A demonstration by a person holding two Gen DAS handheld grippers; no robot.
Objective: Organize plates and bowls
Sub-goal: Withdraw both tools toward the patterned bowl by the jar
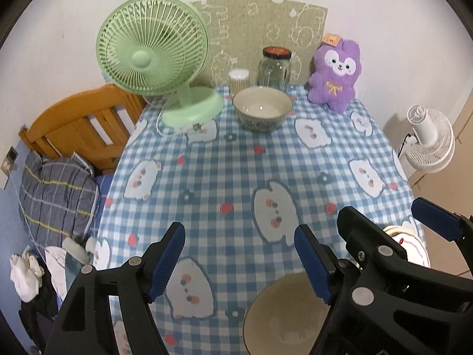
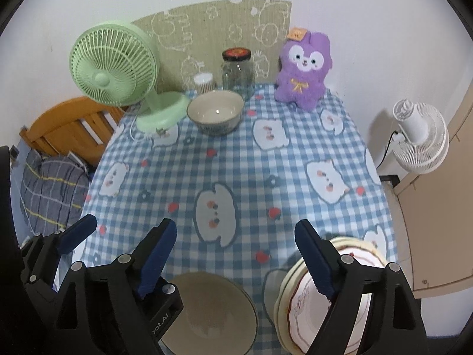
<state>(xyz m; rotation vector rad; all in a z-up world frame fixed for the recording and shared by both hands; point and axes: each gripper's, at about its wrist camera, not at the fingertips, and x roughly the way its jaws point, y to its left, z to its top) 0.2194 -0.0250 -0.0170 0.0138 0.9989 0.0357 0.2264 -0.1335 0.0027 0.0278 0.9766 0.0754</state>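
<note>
Two grippers spread wide and empty above a checked table.
Left gripper [image 1: 239, 261]: near bowl [image 1: 283, 316] just below-right; right gripper [image 2: 236, 254]: plates [image 2: 310, 301] under its right finger, seemingly untouched; far bowl [image 2: 215, 112] well ahead.

A green fan [image 1: 150, 56], a glass jar [image 1: 275, 69] and a purple plush [image 1: 335, 72] stand at the back of a checked tablecloth [image 1: 236, 171]. A white fan [image 2: 419, 136] stands beyond the table's right edge.

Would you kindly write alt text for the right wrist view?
Open right tongs hover empty over a blue checked tablecloth, above a near bowl and stacked plates. Another bowl sits by a green fan.
</note>
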